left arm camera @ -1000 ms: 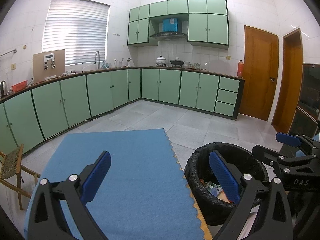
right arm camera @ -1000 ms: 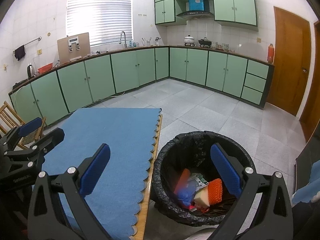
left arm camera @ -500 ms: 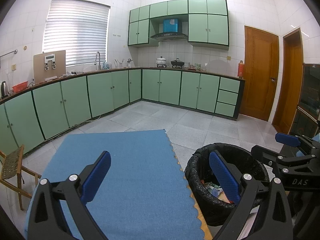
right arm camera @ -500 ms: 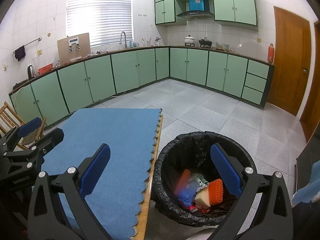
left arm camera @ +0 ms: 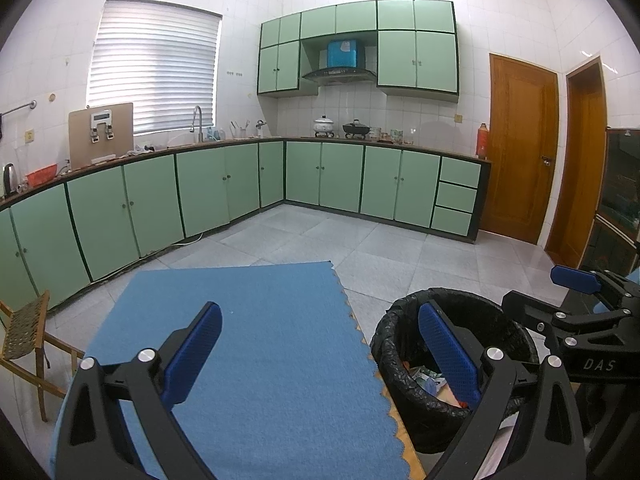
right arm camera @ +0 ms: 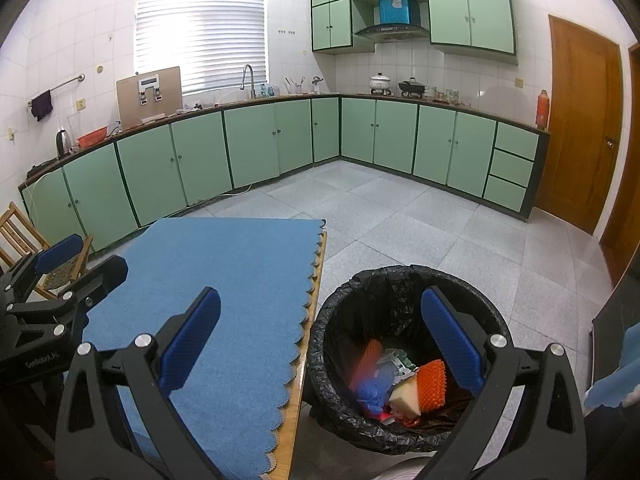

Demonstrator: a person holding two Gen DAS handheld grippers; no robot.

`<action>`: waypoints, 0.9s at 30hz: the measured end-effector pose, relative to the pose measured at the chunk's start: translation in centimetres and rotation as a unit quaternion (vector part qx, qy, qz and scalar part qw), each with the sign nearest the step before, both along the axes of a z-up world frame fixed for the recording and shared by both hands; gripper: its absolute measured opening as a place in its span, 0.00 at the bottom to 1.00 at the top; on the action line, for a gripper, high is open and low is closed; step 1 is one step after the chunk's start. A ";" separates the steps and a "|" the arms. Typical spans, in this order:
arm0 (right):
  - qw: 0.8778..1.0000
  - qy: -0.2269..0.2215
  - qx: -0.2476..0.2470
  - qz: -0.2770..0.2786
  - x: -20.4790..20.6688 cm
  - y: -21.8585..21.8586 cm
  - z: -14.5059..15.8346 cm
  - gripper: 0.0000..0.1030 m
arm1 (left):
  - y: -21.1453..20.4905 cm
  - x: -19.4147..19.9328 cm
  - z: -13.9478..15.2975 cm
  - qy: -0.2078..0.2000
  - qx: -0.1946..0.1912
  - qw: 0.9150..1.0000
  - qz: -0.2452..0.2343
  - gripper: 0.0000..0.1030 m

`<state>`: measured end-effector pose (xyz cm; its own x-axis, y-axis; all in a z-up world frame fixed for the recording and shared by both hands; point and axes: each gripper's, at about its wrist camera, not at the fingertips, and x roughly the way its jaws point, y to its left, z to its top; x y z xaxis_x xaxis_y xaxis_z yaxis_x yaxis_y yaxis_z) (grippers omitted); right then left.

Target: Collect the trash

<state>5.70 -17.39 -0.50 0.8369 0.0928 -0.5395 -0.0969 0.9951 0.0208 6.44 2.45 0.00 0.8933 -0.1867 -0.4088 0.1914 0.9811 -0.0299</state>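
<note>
- While both tools hover above the table, the left gripper (left arm camera: 320, 344) has its blue-padded jaws spread wide with nothing between them; the right gripper (right arm camera: 320, 328) is likewise spread apart and empty.
- Round bin lined with a black plastic bag (right arm camera: 404, 284) stands on the grey tiled floor just beside the table's right edge; the right wrist view looks straight down into it.
- Inside the bin: an orange ridged scrubber (right arm camera: 432, 385), a pale foam block (right arm camera: 404, 399), a crumpled blue item (right arm camera: 370, 392), and some printed wrappers (right arm camera: 396, 360). A blurred orange-red streak (right arm camera: 366, 360) sits above the pile; cannot tell what it is.
- Blue felt mat with a scalloped edge (left arm camera: 256, 344) covers the wooden tabletop; no loose trash is visible on the part in view in either wrist view.
- Judgement: collection looks at or near its end, as far as these views show.
- Risk 1: the near end of the mat is hidden behind the gripper bodies, so a leftover piece there could be missed.
- Risk 2: the right gripper hangs close over the bin; a low sweep could snag the bag's loose rim and drag the liner or tip the bin.
- Risk 3: the two grippers sit near each other, so a careless crossing move could knock them together.
</note>
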 end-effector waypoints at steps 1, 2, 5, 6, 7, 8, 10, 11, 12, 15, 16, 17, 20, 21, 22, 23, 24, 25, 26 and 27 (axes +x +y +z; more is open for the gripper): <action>1.000 0.001 0.000 0.000 0.0 0.0 0.0 0.95 | 0.0 0.0 0.0 0.000 0.000 1.000 0.000 0.94; 1.000 0.001 0.000 0.001 0.0 0.0 0.0 0.95 | 0.0 -0.1 0.0 -0.001 0.000 1.000 0.001 0.94; 1.000 0.000 0.000 0.000 0.0 0.0 0.0 0.95 | 0.0 -0.1 0.0 -0.001 0.000 1.000 0.001 0.94; 1.000 0.000 0.000 0.000 0.0 0.0 0.0 0.95 | 0.0 -0.1 0.0 -0.002 0.000 1.000 0.001 0.94; 1.000 0.000 0.000 0.000 0.0 0.0 0.0 0.95 | 0.0 -0.1 0.0 -0.002 -0.001 1.000 0.001 0.94; 1.000 0.000 0.000 0.000 0.0 0.0 0.0 0.95 | 0.0 -0.1 0.0 -0.001 -0.001 1.000 0.001 0.94; 1.000 0.000 0.000 0.000 0.0 0.0 0.0 0.95 | 0.0 -0.1 0.0 -0.002 -0.001 1.000 0.002 0.94; 1.000 -0.001 0.000 0.000 -0.1 0.0 0.0 0.95 | 0.1 -0.1 0.0 -0.002 -0.001 1.000 0.002 0.94; 1.000 -0.002 0.000 0.000 -0.1 0.0 0.2 0.95 | 0.1 -0.2 0.0 -0.003 -0.001 1.000 0.003 0.94; 1.000 -0.003 0.000 0.000 -0.1 -0.1 0.4 0.95 | 0.1 -0.1 0.2 -0.003 -0.001 1.000 0.003 0.94; 1.000 -0.003 0.000 0.000 -0.1 -0.1 0.4 0.95 | 0.1 -0.1 0.2 -0.004 0.000 1.000 0.004 0.94; 1.000 -0.003 0.000 0.000 -0.1 -0.1 0.4 0.95 | 0.1 -0.1 0.2 -0.004 0.000 1.000 0.003 0.94; 1.000 -0.002 0.000 0.000 -0.1 -0.1 0.3 0.95 | 0.1 -0.2 0.3 -0.004 0.000 1.000 0.003 0.94; 1.000 -0.003 0.000 0.000 -0.1 -0.1 0.3 0.95 | 0.1 -0.2 0.3 -0.004 0.000 1.000 0.003 0.94; 1.000 -0.003 -0.001 0.000 -0.1 -0.1 0.4 0.95 | 0.0 -0.2 0.3 -0.004 0.000 1.000 0.003 0.94; 1.000 -0.003 -0.001 0.000 -0.1 0.0 0.3 0.95 | 0.0 -0.2 0.3 -0.004 0.001 1.000 0.004 0.94; 1.000 -0.004 -0.001 0.000 -0.1 -0.1 0.4 0.95 | 0.0 -0.2 0.3 -0.004 0.001 1.000 0.003 0.94; 1.000 -0.004 0.000 0.000 -0.1 -0.1 0.4 0.95 | 0.1 -0.2 0.3 -0.004 0.001 1.000 0.003 0.94; 1.000 -0.004 0.000 0.000 -0.1 -0.1 0.4 0.95 | 0.1 -0.2 0.3 -0.004 0.000 1.000 0.003 0.94; 1.000 -0.003 -0.001 0.000 -0.1 -0.1 0.4 0.95 | 0.0 -0.2 0.3 -0.004 0.000 1.000 0.003 0.94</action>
